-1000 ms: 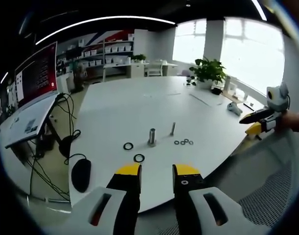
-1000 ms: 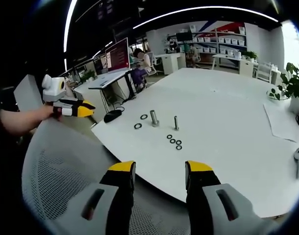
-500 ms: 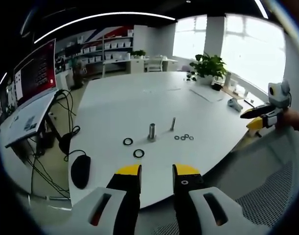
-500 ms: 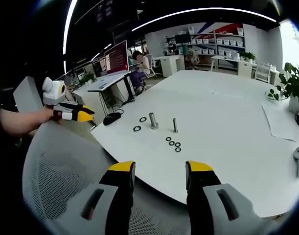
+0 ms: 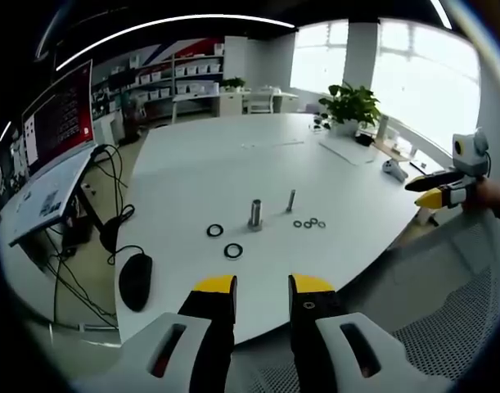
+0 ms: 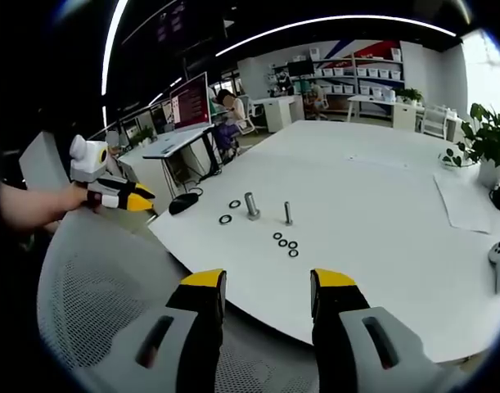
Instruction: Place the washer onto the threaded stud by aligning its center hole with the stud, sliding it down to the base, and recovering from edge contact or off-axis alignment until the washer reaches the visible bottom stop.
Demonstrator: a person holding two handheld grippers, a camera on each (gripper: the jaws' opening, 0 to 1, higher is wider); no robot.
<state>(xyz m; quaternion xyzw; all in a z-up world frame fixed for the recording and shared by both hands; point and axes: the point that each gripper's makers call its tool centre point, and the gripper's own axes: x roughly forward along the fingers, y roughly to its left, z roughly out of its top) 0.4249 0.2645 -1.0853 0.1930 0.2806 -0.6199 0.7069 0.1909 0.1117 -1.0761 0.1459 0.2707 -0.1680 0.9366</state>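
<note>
Washers lie on your table near the 2 studs; your left gripper and right gripper are both spread, holding nothing.

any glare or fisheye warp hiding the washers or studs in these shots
Left gripper view: the windows blow out white, the table edge bows, yet the two large washers and both studs stay readable. Right gripper view: even light, the small washers tiny but distinct.

The desk is smooth, matt white. The studs look like bare metal, the washers seemingly dark and dull. The chair back is grey mesh.
</note>
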